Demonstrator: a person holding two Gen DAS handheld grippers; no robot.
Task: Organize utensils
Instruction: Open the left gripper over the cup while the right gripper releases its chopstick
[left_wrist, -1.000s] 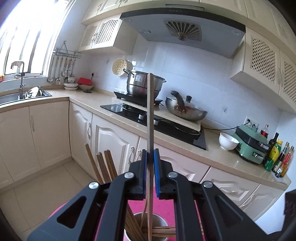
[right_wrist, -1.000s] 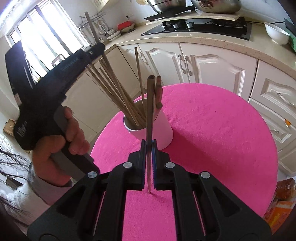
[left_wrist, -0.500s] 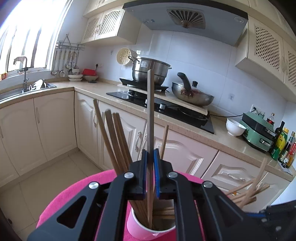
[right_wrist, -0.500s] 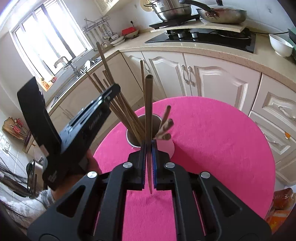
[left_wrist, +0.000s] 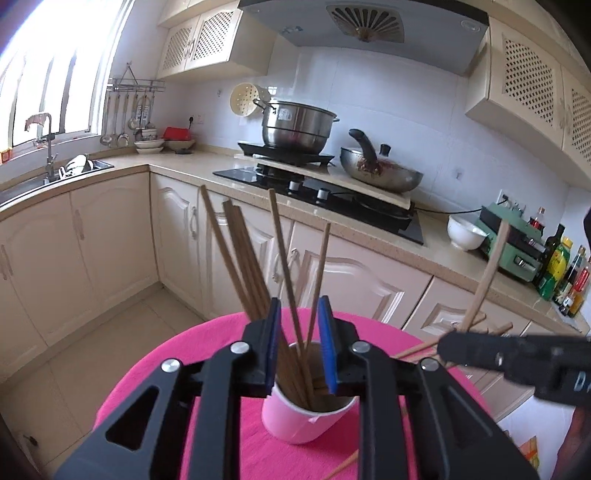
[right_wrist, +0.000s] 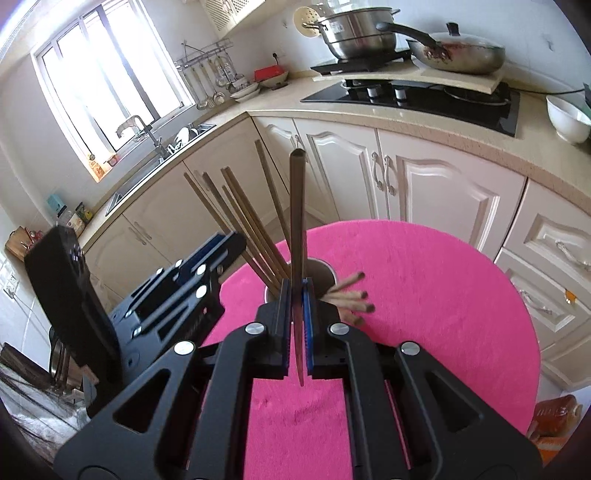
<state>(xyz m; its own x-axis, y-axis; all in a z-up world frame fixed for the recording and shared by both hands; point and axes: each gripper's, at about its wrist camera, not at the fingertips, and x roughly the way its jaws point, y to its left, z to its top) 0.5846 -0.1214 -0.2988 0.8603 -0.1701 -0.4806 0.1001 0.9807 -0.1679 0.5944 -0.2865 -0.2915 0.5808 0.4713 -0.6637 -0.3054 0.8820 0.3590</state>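
A: What fills most of the view?

B: The kitchen behind: cream cabinets (left_wrist: 110, 236) across the middle of the left wrist frame, a beige worktop with a black hob (left_wrist: 325, 195), a steel pot (left_wrist: 299, 127) and a wok (left_wrist: 380, 173) above centre, and a sink (left_wrist: 55, 173) under the bright window at the upper left.

A: And nearer the cameras?

B: A round desk (right_wrist: 424, 295) covered in pink cloth takes up the lower half of both frames. On it stands a pink cup (left_wrist: 306, 417), just below centre in the left wrist frame, full of wooden chopsticks (left_wrist: 240, 266) that lean toward the upper left, with a few ends fanning out to the right.

A: How does the left gripper (left_wrist: 300, 347) stand?

B: Its jaws have just been opening and now stand apart. Two chopsticks rise through the gap between the blue pads, their lower ends down in the cup, and neither pad presses on them. So it is released.

A: The right gripper (right_wrist: 295, 325)?

B: Clenched on a single dark chopstick (right_wrist: 297, 206), which stands nearly upright up the centre of the right wrist frame, its thin tip poking out below the pads. The cup sits just behind those jaws.

A: Anything smaller?

B: A white bowl (left_wrist: 463, 232) on the worktop at the right, and one loose chopstick (left_wrist: 343, 467) lying on the cloth at the bottom edge of the left wrist frame.
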